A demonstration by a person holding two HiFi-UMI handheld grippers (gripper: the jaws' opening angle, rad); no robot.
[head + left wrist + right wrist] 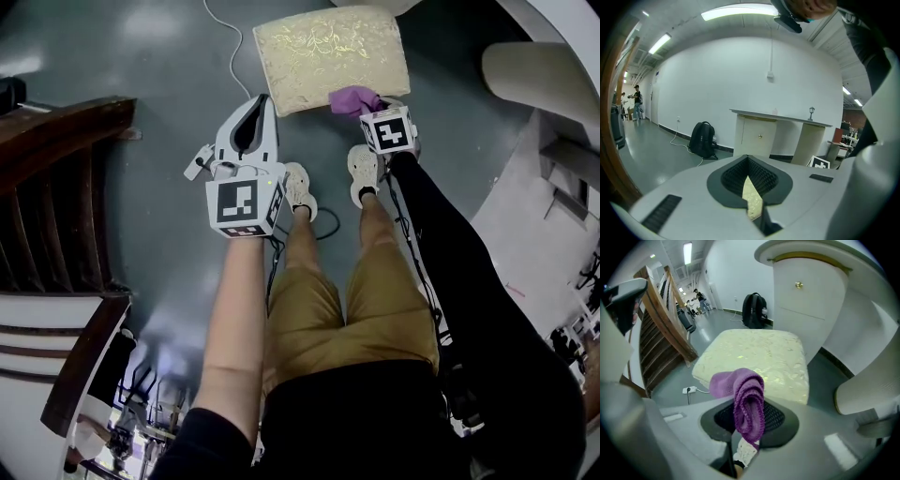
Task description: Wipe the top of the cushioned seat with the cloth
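The cushioned seat is a cream pad with a gold pattern, low on the grey floor ahead of the person's feet. It fills the middle of the right gripper view. My right gripper hovers at the seat's near edge, shut on a bunched purple knitted cloth. In its own view the cloth stands up between the jaws of the right gripper. My left gripper hangs over the floor just left of the seat's near corner. Its jaws are closed with nothing in them.
A dark wooden stair rail runs along the left. A white cable lies on the floor beside the seat. White curved furniture stands at the right. A black backpack and a white counter sit by the far wall.
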